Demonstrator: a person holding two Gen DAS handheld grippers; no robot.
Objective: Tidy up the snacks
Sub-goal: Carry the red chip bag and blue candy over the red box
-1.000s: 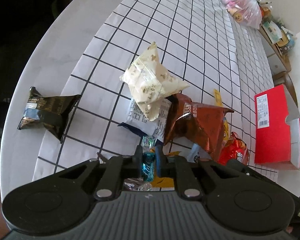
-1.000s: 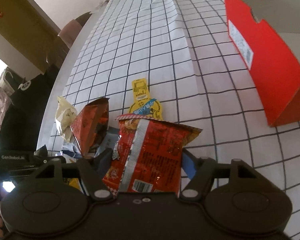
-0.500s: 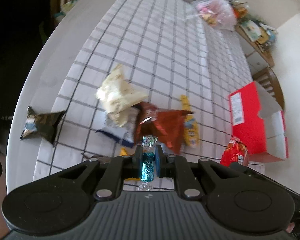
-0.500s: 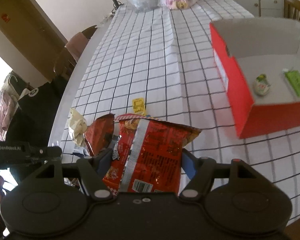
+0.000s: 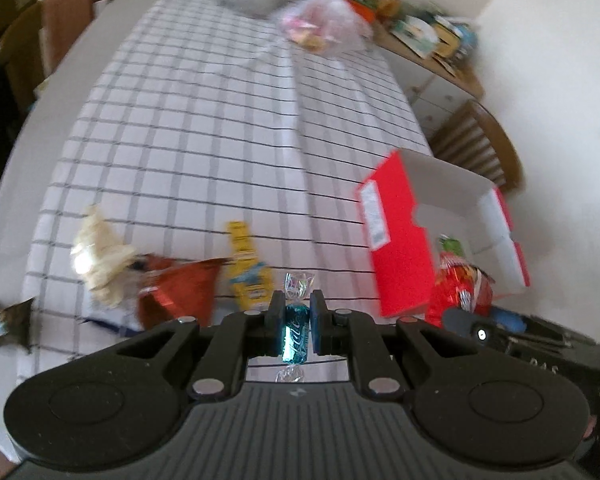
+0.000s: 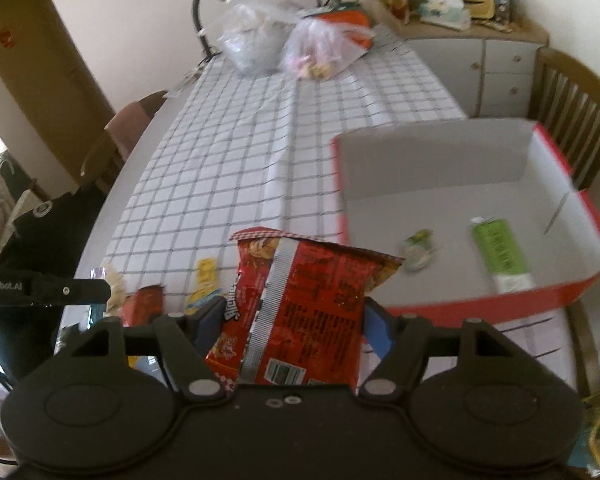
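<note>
A long table with a white, black-gridded tablecloth [image 5: 220,128] fills both views, with clear plastic bags [image 6: 300,46] at its far end and wooden chairs along the sides. The left gripper [image 5: 296,322] is closed tight on a teal wrapped candy [image 5: 295,334]: the sweet stands upright between the two black fingers, its blue body pinched at the middle, one twisted clear end poking up past the fingertips and the other hanging below toward the gripper body. The right gripper [image 6: 294,320] has its fingers spread wide around a red snack bag [image 6: 304,308], which sits between them with its back seam and barcode facing the camera and its crimped top edge reaching well beyond the fingertips. That bag hangs just beside the near left corner of the open red box [image 6: 572,294], whose grey floor holds a green packet [image 6: 500,252] and a small pale green sweet [image 6: 418,250]. On the cloth beyond the left gripper lie a cream packet [image 5: 100,258], a brown-red bag [image 5: 180,294] and a yellow packet [image 5: 246,268], close together, with a dark packet [image 5: 10,322] apart near the table edge
</note>
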